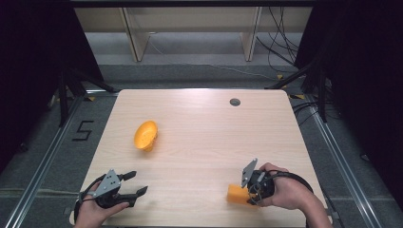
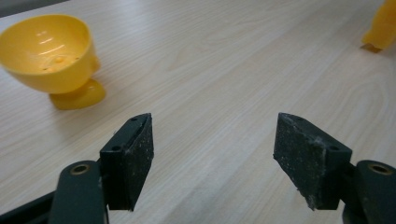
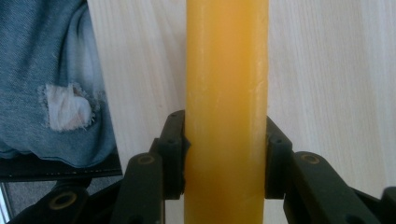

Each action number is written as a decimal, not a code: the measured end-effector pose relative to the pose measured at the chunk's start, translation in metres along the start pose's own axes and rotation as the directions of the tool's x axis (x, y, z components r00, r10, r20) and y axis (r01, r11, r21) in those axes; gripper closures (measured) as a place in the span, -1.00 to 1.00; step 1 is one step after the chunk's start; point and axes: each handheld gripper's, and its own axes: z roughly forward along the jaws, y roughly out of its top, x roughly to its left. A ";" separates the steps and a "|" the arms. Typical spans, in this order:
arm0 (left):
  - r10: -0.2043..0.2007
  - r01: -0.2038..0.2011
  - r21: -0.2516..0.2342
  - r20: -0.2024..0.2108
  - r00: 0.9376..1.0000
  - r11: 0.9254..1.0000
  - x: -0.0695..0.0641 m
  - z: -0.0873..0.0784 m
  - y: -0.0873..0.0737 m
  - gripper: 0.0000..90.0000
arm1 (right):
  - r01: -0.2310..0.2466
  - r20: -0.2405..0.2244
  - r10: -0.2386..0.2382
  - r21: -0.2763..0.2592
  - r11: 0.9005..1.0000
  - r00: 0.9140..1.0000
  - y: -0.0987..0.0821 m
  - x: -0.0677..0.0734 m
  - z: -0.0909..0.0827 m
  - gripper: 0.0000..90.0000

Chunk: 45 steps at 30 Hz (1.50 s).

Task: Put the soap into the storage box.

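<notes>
A yellow footed bowl (image 1: 145, 135) lies tipped on its side left of the table's middle; the left gripper view has this bowl (image 2: 51, 56) at upper left. My left gripper (image 1: 134, 183) sits open near the front left corner, its pads (image 2: 133, 158) wide apart over bare wood. At the front right my right gripper (image 1: 248, 192) is shut on an orange block (image 1: 236, 194). In the right gripper view the block (image 3: 227, 112) stands as a tall slab clamped between both jaws. The left gripper view catches a bit of the orange block (image 2: 384, 25) at far right.
The wooden table (image 1: 199, 123) has a round grey grommet (image 1: 235, 102) near its back edge. A denim-clad leg (image 3: 51, 79) lies past the table's front edge. Dark stands and cables flank the table on the floor.
</notes>
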 end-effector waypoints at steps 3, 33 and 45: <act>-0.030 0.030 -0.010 0.023 0.999 0.999 -0.004 0.006 0.002 -0.37 | -0.003 -0.004 0.003 0.004 1.000 1.000 0.005 0.001 -0.002 0.37; 0.139 -0.127 -0.061 0.265 0.954 0.990 -0.041 0.063 0.053 -0.41 | 0.072 0.014 -0.071 -0.029 0.997 0.997 0.045 0.001 -0.014 0.37; 0.154 -0.130 -0.092 0.347 0.925 0.987 -0.056 0.077 0.071 -0.41 | 0.108 0.008 -0.108 -0.042 0.993 0.994 0.066 0.001 -0.016 0.37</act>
